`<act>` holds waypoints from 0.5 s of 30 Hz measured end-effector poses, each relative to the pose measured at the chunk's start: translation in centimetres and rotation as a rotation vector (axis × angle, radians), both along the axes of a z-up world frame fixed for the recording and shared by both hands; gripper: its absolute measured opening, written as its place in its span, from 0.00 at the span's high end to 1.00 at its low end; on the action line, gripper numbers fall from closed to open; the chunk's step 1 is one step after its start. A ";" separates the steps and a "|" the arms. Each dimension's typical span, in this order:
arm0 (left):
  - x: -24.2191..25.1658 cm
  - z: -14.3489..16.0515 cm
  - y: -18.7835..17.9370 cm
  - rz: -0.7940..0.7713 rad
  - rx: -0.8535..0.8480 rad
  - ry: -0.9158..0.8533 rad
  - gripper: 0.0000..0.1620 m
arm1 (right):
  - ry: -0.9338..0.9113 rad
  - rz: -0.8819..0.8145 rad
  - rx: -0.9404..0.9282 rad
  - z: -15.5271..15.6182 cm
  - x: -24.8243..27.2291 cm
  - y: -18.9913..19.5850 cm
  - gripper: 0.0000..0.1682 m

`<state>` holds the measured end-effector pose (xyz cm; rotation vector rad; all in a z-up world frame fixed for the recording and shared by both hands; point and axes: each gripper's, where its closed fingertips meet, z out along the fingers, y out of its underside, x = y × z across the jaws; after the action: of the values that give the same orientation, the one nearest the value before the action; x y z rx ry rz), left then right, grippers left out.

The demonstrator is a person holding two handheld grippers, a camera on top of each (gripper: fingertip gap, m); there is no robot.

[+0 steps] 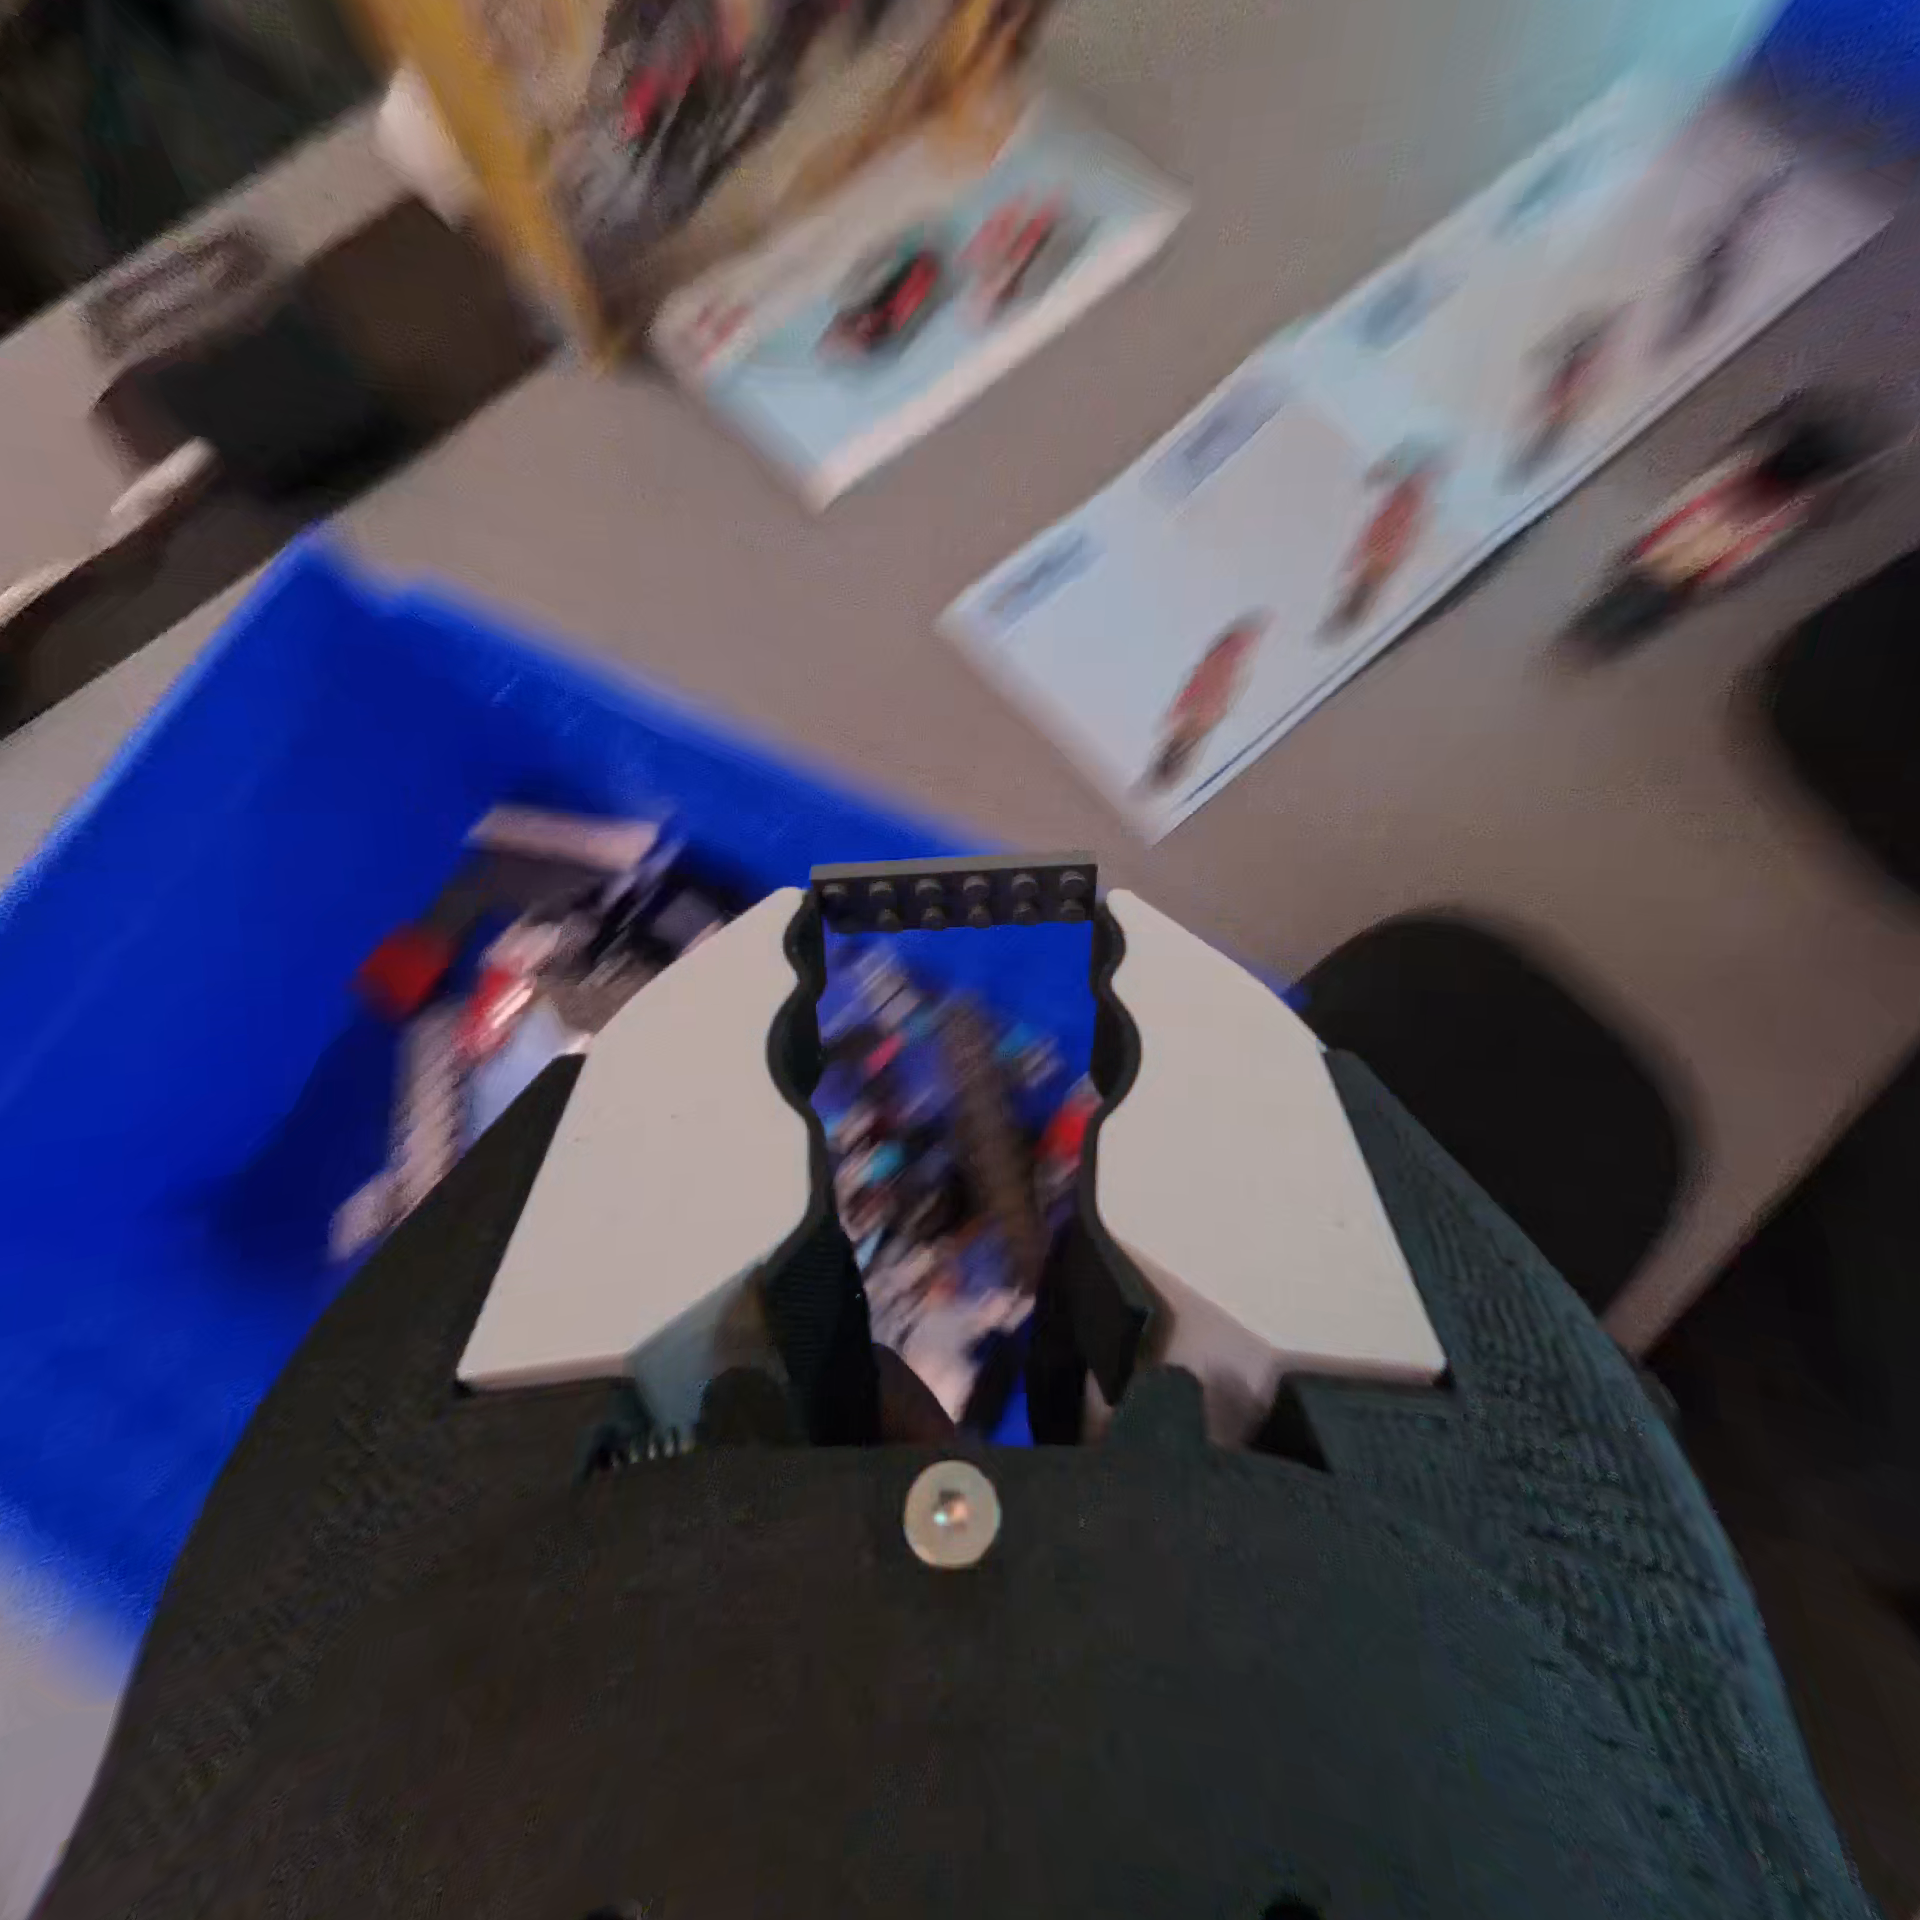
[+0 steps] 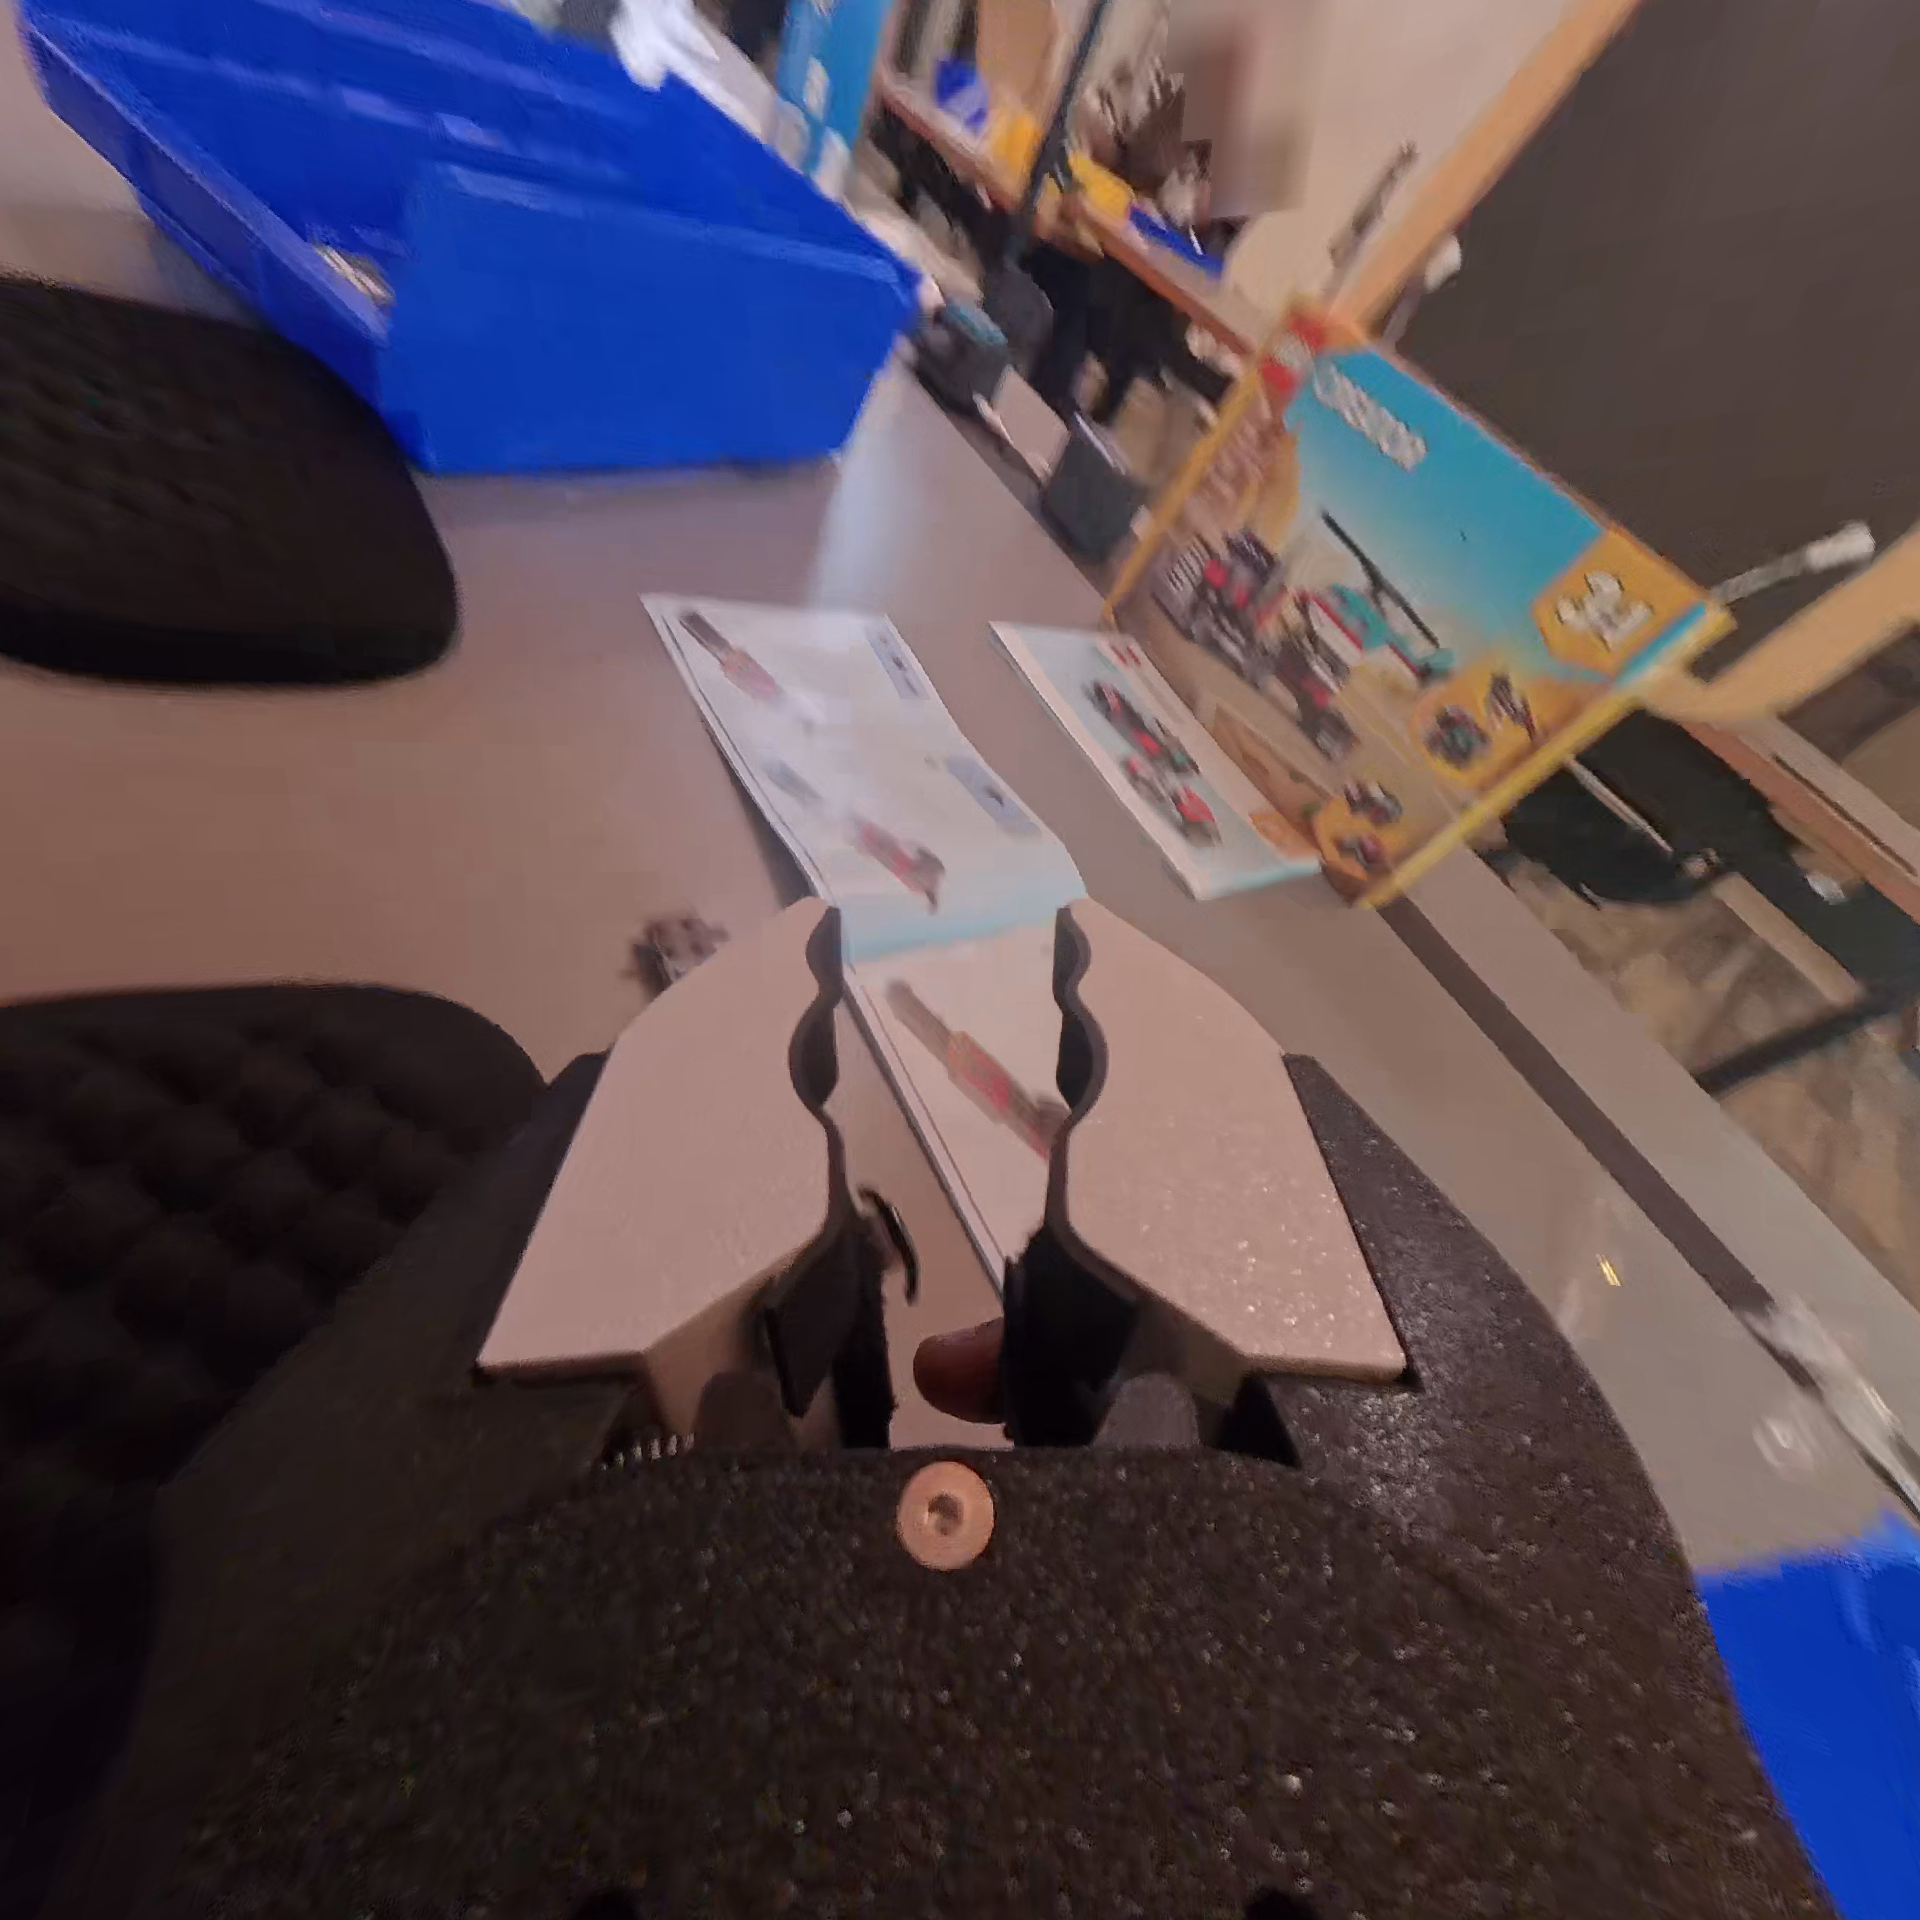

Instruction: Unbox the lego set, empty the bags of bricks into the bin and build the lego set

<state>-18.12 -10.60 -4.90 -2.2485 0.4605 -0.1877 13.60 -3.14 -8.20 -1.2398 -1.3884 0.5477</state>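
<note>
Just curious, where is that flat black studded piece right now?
In the left wrist view, the black plate is clamped between the tips of the left tool, above the blue bin.

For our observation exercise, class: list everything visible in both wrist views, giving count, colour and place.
plate: one, black, studded, held across the left jaws' tips
bin: one, blue, on the table's left, loose bricks inside
open booklet: one, pale blue, mid-table
closed booklet: one, pale blue, beside the box
box: one, yellow-edged, upright at the far edge
small brick piece: one, grey, on the table
black pads: two, near side
table: one, grey
left gripper: white jaws, shut on plate
right gripper: white jaws, open, empty
</note>
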 end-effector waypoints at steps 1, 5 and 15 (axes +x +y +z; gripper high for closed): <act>2.8 0.8 0.5 -0.052 0.049 -0.101 0.70 | 0.030 0.049 0.004 0.6 -0.9 -0.8 0.75; 13.1 1.7 1.4 -0.271 0.081 -0.431 0.70 | 0.098 0.220 0.111 3.5 -4.6 -3.9 0.73; 24.3 1.3 0.7 -0.574 -0.134 -0.810 0.70 | 0.079 0.361 0.453 4.9 -8.8 -7.5 0.74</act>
<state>6.13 -9.89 -3.60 -1.8887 0.6286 -1.3865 4.80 -10.61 -3.30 -0.6030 -1.5713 0.4839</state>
